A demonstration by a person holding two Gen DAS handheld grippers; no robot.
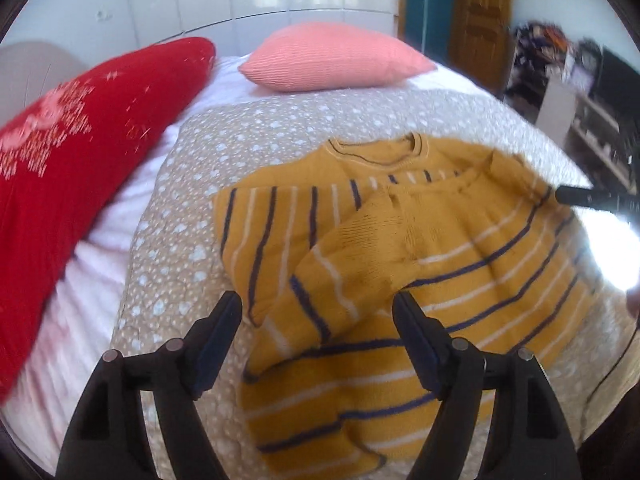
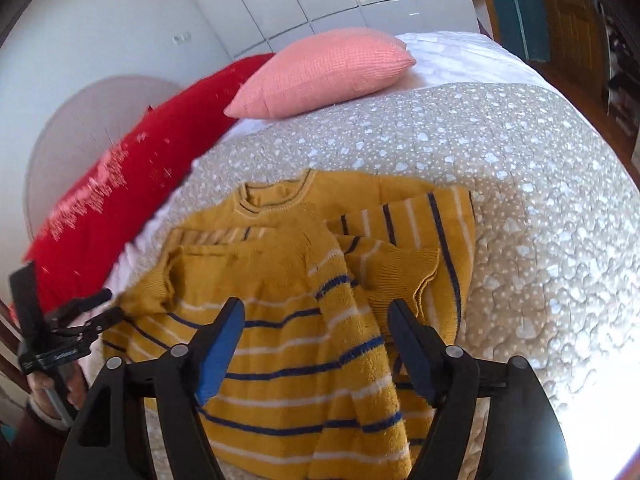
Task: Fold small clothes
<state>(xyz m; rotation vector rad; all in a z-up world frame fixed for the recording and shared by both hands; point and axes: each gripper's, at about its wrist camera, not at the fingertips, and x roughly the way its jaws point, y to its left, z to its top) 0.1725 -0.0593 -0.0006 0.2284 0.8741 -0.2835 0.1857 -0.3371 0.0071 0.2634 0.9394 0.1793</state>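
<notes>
A small mustard-yellow sweater with navy and white stripes (image 1: 400,264) lies on the beige dotted quilt (image 1: 192,184), partly folded, with both sleeves laid across the body. My left gripper (image 1: 318,308) is open above its near left edge, holding nothing. In the right wrist view the sweater (image 2: 288,312) lies under my right gripper (image 2: 316,312), which is open and empty over the folded sleeve. The left gripper (image 2: 104,304) shows at the sweater's left edge there. A dark fingertip of the right gripper (image 1: 576,196) shows at the sweater's far right corner.
A red pillow (image 1: 72,152) lies along the left of the bed and a pink pillow (image 1: 336,58) at its head. White sheet (image 1: 100,240) shows beside the quilt. White wardrobe doors stand behind. A wooden door (image 1: 480,12) and cluttered shelves (image 1: 592,120) are at the right.
</notes>
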